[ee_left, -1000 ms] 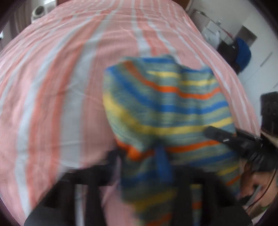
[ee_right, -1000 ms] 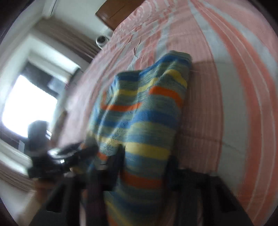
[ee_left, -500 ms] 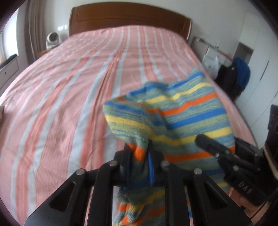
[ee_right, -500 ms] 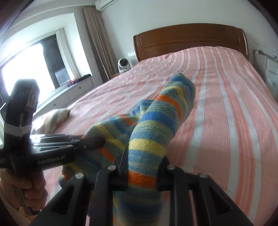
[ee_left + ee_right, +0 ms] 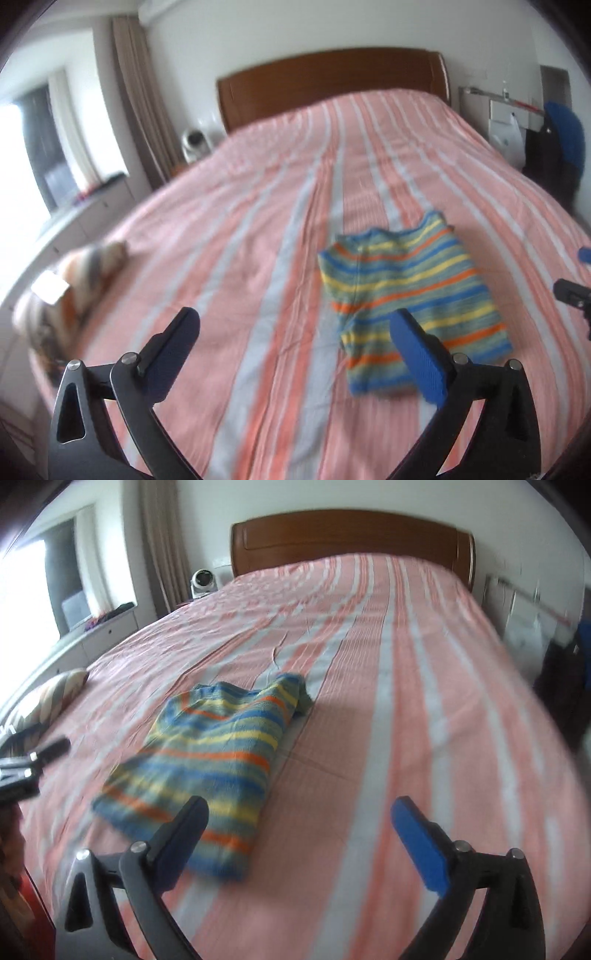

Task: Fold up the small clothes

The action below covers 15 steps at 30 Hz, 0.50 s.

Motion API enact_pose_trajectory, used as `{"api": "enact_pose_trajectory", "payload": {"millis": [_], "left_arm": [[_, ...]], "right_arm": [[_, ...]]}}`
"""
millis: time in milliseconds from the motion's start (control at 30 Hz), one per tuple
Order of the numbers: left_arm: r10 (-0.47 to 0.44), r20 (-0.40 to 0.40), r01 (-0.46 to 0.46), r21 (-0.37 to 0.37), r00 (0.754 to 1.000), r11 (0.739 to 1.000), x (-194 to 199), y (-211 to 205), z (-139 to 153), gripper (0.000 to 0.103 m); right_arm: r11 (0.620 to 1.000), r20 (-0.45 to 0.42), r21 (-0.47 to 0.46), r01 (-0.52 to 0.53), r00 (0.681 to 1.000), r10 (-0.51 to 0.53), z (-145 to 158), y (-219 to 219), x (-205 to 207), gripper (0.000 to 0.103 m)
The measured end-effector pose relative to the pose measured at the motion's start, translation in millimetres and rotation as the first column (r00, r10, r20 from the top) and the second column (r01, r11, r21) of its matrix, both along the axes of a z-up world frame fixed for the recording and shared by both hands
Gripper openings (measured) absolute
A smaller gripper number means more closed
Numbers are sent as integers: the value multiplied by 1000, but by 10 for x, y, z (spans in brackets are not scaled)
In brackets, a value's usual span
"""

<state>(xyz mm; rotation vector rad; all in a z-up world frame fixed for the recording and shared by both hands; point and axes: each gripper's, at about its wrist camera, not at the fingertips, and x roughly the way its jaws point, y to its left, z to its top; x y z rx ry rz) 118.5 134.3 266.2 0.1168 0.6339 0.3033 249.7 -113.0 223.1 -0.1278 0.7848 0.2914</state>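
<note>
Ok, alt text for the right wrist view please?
A folded, multicoloured striped knit garment lies on a pink-and-white striped bedspread, free of the right hand-held gripper, whose jaws are opening with nothing between them. A wooden headboard stands behind.

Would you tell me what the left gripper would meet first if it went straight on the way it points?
Probably bare bedspread: the left gripper, jaws opening and empty, aims just left of the folded striped top. Depth is hard to judge.

Striped bed [image 5: 258,258], wooden headboard [image 5: 332,85], curtain [image 5: 136,92].
</note>
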Motion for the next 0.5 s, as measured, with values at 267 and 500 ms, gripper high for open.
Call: {"api": "enact_pose_trajectory", "payload": {"millis": [267, 500], "left_arm": [[27, -23, -29, -85, 999, 996, -658, -456, 279, 103], [-11, -25, 8, -93, 1000, 996, -1064, -703, 455, 103]], "right_arm": [[1000, 119, 5, -14, 993, 13, 605, -219, -1148, 102], [999, 90, 42, -26, 996, 22, 644, -234, -1716, 102]]}}
